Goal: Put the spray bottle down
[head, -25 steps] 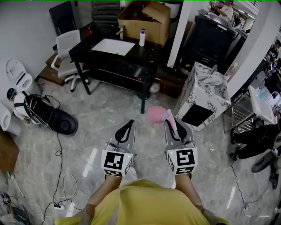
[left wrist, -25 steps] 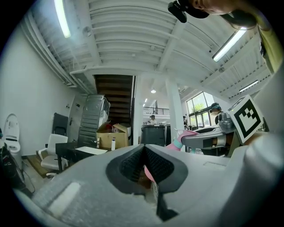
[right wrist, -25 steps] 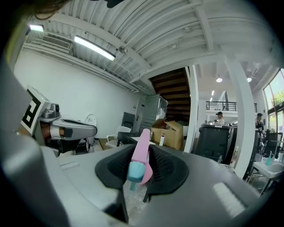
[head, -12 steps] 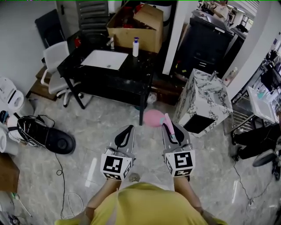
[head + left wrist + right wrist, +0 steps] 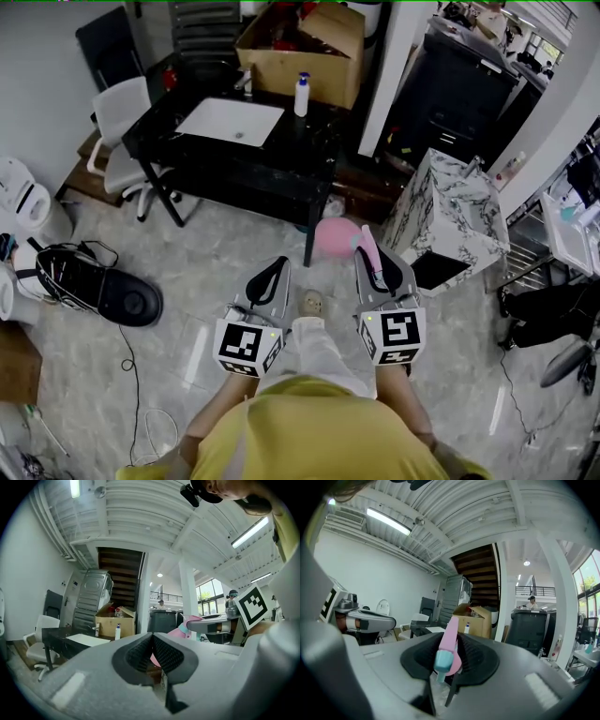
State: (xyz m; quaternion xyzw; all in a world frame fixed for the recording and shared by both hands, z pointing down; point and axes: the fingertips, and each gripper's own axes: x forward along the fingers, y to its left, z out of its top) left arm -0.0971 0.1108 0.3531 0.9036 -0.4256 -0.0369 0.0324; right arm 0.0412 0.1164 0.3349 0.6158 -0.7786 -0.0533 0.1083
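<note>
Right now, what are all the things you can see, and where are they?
spray bottle: one, pink, held in the right gripper above the floor
table: one, black, ahead of the person
sheet: one, white, flat on the table
pump bottle: one, white with a blue top, standing on the table
cardboard box: one, brown, behind the pump bottle
chair: one, white, left of the table
cabinet: one, marbled, right of the table
left gripper: one, grey, shut, empty
right gripper: one, grey, shut on the spray bottle
</note>
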